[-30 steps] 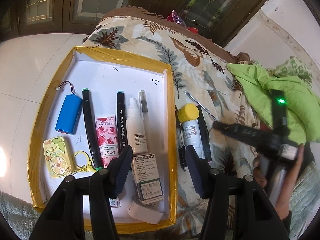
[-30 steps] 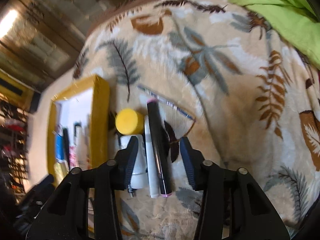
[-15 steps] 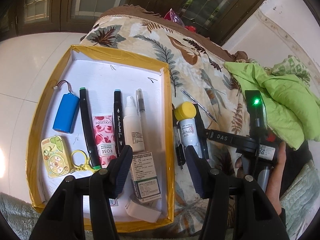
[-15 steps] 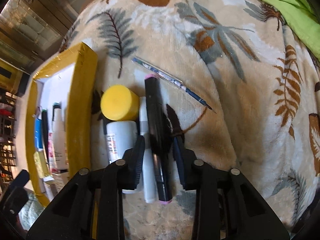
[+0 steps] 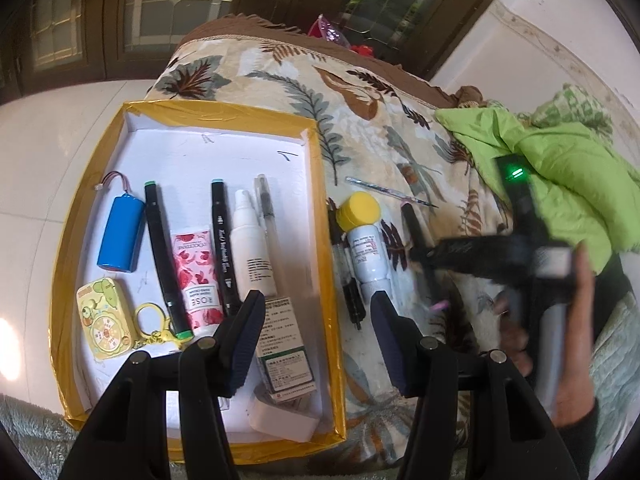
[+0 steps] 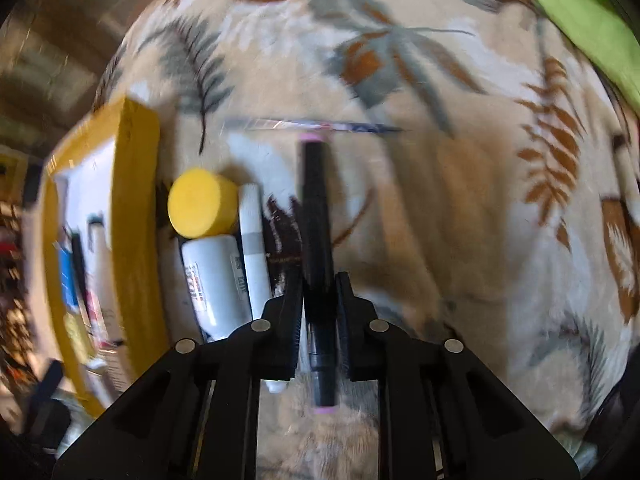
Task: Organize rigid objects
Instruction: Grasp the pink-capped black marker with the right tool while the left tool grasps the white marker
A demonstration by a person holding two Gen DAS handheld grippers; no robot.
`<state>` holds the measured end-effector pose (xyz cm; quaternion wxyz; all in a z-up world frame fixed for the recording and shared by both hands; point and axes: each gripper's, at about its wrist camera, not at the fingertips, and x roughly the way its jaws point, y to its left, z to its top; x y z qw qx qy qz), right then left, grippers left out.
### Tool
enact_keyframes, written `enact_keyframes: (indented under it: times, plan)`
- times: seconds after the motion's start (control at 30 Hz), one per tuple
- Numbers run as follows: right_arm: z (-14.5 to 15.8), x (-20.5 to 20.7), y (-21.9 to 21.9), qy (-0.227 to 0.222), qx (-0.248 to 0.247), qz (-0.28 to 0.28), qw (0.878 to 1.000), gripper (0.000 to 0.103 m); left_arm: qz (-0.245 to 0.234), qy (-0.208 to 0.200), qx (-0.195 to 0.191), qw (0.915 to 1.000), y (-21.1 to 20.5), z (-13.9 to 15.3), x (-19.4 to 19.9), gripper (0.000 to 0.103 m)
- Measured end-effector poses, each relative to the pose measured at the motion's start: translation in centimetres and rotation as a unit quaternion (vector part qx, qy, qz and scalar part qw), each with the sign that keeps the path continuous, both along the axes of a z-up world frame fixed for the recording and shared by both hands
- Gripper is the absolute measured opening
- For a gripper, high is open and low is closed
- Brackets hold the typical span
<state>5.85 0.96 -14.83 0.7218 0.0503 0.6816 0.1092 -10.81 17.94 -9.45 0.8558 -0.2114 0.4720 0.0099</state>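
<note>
left wrist view: left gripper (image 5: pixel 318 328) hangs spread and empty over the yellow-rimmed box (image 5: pixel 320 208), near edge. right wrist view: right gripper (image 6: pixel 319 312), jaws just closing, pinches the black marker (image 6: pixel 316 216) right of the box; lift level, clear the white pen (image 6: pixel 254 248).

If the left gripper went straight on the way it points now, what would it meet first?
Probably the white medicine box lying in the yellow-rimmed tray, or the tray's right wall beside it: both sit between the open fingers of the left gripper. Depth is unclear, so which comes first is uncertain.
</note>
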Motion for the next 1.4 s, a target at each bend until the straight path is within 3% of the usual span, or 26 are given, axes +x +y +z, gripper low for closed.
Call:
enact_keyframes:
  times: [0.13,0.27,0.47,0.57,0.87,1.13,1.23,1.33,1.4]
  plan:
    - [3.0,-0.5,-3.1,-0.021,0.058,-0.057,0.996,0.014,-0.018,0.001,-0.006,0.9998,-1.5,-0.2,0.3,0.055]
    - [3.9,-0.3,-4.7,-0.036,0.077,-0.076,0.993,0.014,-0.028,0.018,-0.031,0.9989,-3.7,-0.5,1.9,0.055]
    - [4.3,0.0,-6.6,-0.047,0.083,-0.094,0.991,0.014,-0.035,0.053,-0.044,0.997,-6.9,-1.3,6.4,0.055]
    - [4.6,0.3,-7.8,-0.058,0.078,-0.107,0.99,0.015,-0.042,0.091,-0.05,0.9938,-8.1,-2.9,9.2,0.054]
    - [4.5,0.5,-9.0,-0.059,0.09,-0.117,0.987,0.015,-0.035,0.151,-0.033,0.9874,-8.9,-5.9,13.6,0.035]
    - [4.8,0.3,-8.9,-0.063,0.097,-0.118,0.986,0.015,-0.031,0.187,0.05,0.9805,-10.5,-6.7,14.1,0.031]
    - [4.8,0.4,-9.0,-0.063,0.098,-0.119,0.986,0.015,-0.026,0.19,0.082,0.9779,-11.2,-7.0,14.0,0.023]
    - [4.9,0.3,-9.2,-0.063,0.099,-0.125,0.985,0.015,-0.023,0.191,0.088,0.9774,-11.3,-7.2,13.8,0.017]
    - [5.0,0.3,-9.2,-0.062,0.1,-0.127,0.985,0.015,-0.024,0.195,0.068,0.9782,-11.3,-7.4,13.2,0.017]
